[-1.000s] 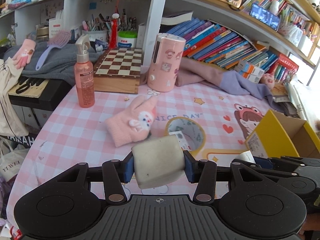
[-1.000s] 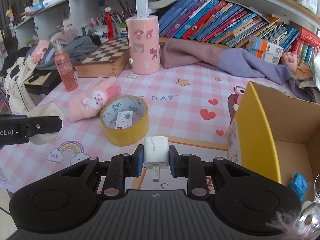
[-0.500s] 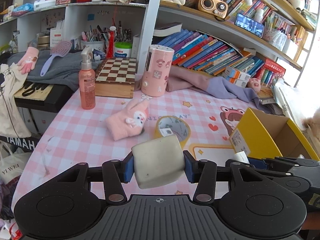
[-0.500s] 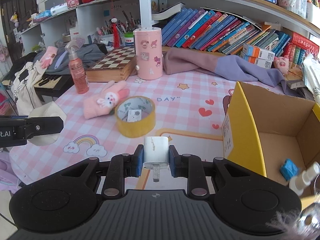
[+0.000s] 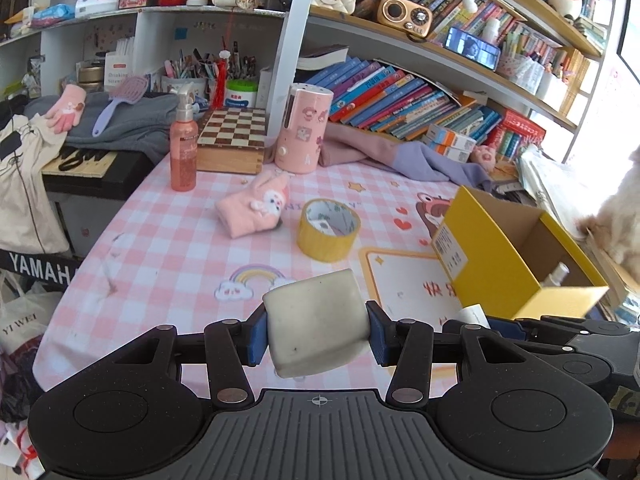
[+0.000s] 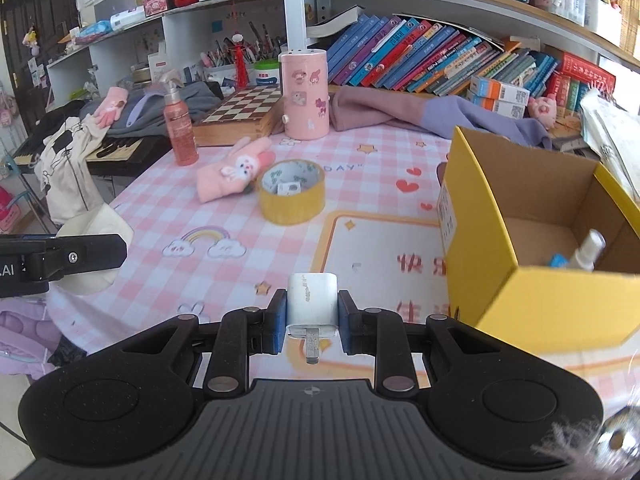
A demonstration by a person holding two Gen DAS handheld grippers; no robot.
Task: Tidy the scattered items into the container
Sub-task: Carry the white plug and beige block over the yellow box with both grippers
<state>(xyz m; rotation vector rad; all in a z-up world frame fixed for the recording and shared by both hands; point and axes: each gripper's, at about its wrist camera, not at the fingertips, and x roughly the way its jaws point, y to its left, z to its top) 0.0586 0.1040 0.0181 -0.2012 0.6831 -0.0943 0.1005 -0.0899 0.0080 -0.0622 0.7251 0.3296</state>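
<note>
My left gripper [image 5: 316, 330] is shut on an off-white squarish block [image 5: 318, 320], held over the near edge of the pink checked table. A white plug charger [image 6: 312, 304] sits in my right gripper [image 6: 312, 322], which is shut on it, prong toward the camera. The yellow cardboard box [image 6: 528, 312] stands open at the right, also seen as the yellow box [image 5: 492, 264] from the left wrist; a small spray bottle [image 6: 586, 250] and a blue item [image 6: 558, 260] lie inside. On the table lie a pink bunny glove [image 5: 254, 210] and a yellow tape roll [image 5: 328, 226].
A pink spray bottle [image 5: 183, 148], a chessboard box [image 5: 234, 142] and a pink canister [image 5: 304, 128] stand at the back. Purple cloth [image 5: 408, 156] lies below the bookshelf. A keyboard and bags sit left of the table. The left gripper's body [image 6: 60, 260] shows at the left edge.
Both grippers have drawn back from the table, still holding their items; the tape, glove and box look farther away, and more of the box's inside shows.
</note>
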